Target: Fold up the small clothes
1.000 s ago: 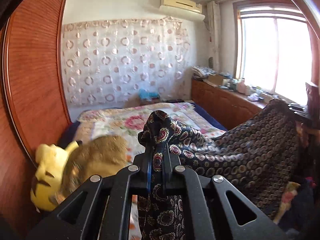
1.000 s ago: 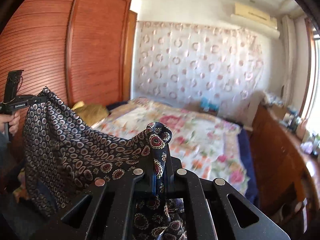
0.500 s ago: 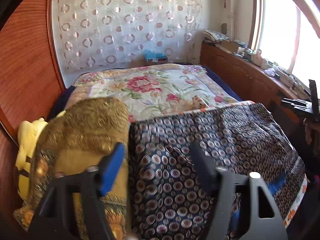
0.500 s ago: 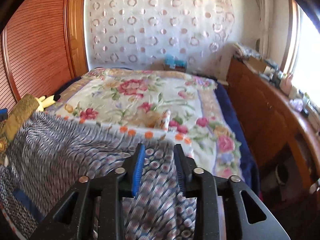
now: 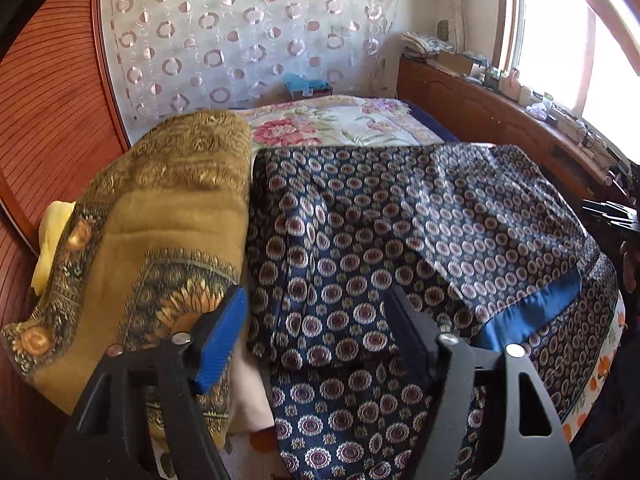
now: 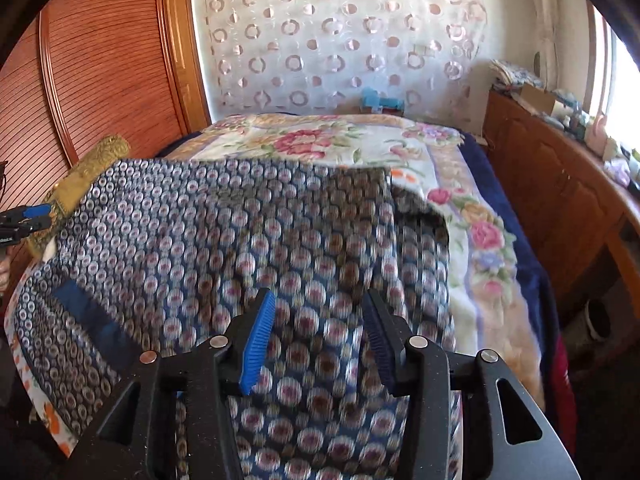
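Left wrist view: the left gripper (image 5: 316,328) stands with its jaws wide apart, holding nothing. They have just closed in a little after springing open, and the navy patterned garment (image 5: 400,232) lies loose beneath and between them, its cloth not pressed by either pad. The garment is spread flat across the near end of the bed (image 5: 352,120), reaching ahead of the jaws and far off to their right, where a plain blue band (image 5: 532,312) shows under a turned-over layer. Just left of the jaws, touching the garment's edge, sits a mustard-gold folded blanket (image 5: 168,216), with a yellow plush toy (image 5: 52,240) beyond it against the wooden wardrobe (image 5: 52,112). At the far right edge the other gripper's black body is partly seen.

In the right wrist view the right gripper (image 6: 318,324) has its jaws partly apart, and they have just been opening further. The same garment (image 6: 224,232) passes under and between them, somewhat blurred, but neither blue pad presses it. It stretches ahead and away to the left of these jaws, over the floral bedspread (image 6: 320,140). The left gripper's (image 6: 28,218) blue-tipped fingers appear at the far left, beside the gold blanket (image 6: 92,168). A wooden cabinet (image 6: 560,184) runs along to the right of the jaws.
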The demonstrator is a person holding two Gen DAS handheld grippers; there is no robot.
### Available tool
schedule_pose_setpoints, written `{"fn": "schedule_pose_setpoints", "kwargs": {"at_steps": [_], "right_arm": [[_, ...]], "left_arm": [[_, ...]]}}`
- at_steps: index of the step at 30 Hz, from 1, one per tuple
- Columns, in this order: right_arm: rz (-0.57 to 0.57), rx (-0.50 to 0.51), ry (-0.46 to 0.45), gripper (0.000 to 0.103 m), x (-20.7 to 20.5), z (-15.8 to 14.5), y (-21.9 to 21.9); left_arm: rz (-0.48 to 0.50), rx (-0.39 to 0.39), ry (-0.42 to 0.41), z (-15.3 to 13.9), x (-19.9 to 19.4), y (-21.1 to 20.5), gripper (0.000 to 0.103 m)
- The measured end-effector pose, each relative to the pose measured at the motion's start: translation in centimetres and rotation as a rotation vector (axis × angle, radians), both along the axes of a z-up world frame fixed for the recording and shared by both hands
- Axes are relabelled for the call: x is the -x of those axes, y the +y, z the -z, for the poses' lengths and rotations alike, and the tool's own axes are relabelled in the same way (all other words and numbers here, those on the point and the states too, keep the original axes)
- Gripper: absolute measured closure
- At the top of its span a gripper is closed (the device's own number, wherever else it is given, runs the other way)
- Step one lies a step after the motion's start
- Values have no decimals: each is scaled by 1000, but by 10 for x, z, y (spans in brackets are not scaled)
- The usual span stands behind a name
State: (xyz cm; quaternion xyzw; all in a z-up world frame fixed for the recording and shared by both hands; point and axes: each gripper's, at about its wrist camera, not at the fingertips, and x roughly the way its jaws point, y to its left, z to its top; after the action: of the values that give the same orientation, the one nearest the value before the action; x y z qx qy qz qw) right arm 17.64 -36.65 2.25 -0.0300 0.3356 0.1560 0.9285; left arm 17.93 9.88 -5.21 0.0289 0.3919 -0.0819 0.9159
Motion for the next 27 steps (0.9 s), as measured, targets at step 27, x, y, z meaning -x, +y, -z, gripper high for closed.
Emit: {"fn": "schedule_pose_setpoints", "kwargs": {"at_steps": [27], "right_arm": [[123,68,84,50,5,37,-30]], "left_arm": [[-35,-205,109,40,-30,-17,54]]}}
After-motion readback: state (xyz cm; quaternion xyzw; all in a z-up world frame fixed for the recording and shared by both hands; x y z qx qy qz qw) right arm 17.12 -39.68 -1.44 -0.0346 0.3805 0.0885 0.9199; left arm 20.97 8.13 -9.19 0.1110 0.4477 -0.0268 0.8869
